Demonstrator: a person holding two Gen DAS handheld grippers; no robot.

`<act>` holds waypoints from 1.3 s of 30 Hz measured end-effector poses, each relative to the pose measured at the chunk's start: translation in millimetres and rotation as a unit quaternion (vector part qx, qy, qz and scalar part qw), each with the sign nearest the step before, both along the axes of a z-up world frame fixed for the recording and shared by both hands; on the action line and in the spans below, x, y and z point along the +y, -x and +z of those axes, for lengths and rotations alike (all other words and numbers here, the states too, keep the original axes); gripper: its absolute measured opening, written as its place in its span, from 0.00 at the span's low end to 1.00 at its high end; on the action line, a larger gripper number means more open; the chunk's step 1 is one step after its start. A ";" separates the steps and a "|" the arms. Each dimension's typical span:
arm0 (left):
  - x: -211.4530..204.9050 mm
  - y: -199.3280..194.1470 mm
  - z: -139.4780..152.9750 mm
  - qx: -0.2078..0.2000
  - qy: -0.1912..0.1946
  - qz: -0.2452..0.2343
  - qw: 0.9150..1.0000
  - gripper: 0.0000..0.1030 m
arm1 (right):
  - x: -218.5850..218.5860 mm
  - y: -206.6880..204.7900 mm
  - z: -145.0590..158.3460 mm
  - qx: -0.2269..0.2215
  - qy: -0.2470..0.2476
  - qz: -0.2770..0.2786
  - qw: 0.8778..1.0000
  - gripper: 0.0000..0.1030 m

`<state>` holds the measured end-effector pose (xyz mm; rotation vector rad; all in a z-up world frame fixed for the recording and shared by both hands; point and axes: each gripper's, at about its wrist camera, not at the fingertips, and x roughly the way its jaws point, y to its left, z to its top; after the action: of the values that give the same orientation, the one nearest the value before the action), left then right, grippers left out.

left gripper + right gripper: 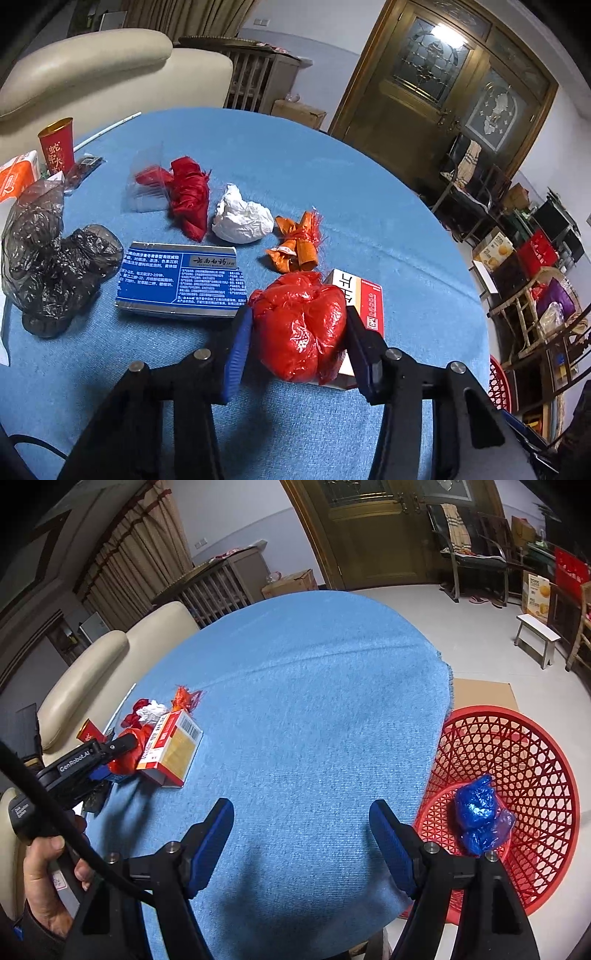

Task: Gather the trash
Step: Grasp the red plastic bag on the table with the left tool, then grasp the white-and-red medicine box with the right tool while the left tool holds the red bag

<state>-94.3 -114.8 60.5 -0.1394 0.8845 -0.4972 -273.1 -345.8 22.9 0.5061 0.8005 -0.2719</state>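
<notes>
From the left wrist we see our left gripper (299,328) closed around a crumpled red bag (303,325) on the table (369,192). From the right wrist, our right gripper (301,834) hangs wide open and empty, the red basket (535,760) just right of it, nearer this hand.

Glossy crinkled red plastic bag wad (303,325), matt woven blue tablecloth (314,709), shiny red plastic lattice basket (532,760), crumpled white paper ball (242,219)

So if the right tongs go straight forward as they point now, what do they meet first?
Probably only the blue tablecloth. The right tongs are open and hold nothing, and no item lies between or ahead of them. The red basket stays off to the right. Height above the cloth is unclear.
</notes>
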 end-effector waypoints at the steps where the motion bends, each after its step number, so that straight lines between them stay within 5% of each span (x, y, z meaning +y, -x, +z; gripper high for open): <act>1: 2.0 2.0 1.9 -0.004 0.001 -0.001 1.000 0.48 | 0.6 -0.2 0.3 0.000 0.000 0.000 1.000 0.76; 8: 25.1 30.9 23.4 -0.052 0.006 -0.005 0.999 0.48 | 3.6 -3.1 2.9 -0.001 0.004 0.004 1.000 0.76; 13: 49.4 55.4 20.8 -0.081 -0.026 0.007 0.996 0.48 | 12.6 -14.2 2.8 0.001 0.001 0.020 1.000 0.76; 26: 80.8 59.8 1.1 -0.069 -0.047 0.045 0.996 0.48 | 86.9 -92.9 18.2 -0.026 0.020 0.118 0.992 0.76; 39: 96.7 54.1 -5.4 -0.064 -0.046 0.067 0.995 0.48 | 124.4 -155.2 -2.8 0.001 0.043 0.132 0.990 0.76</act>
<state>-148.3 -18.1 55.1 -0.0815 0.7656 -0.3370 -117.9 -221.5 20.2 0.3147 0.8444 -0.0606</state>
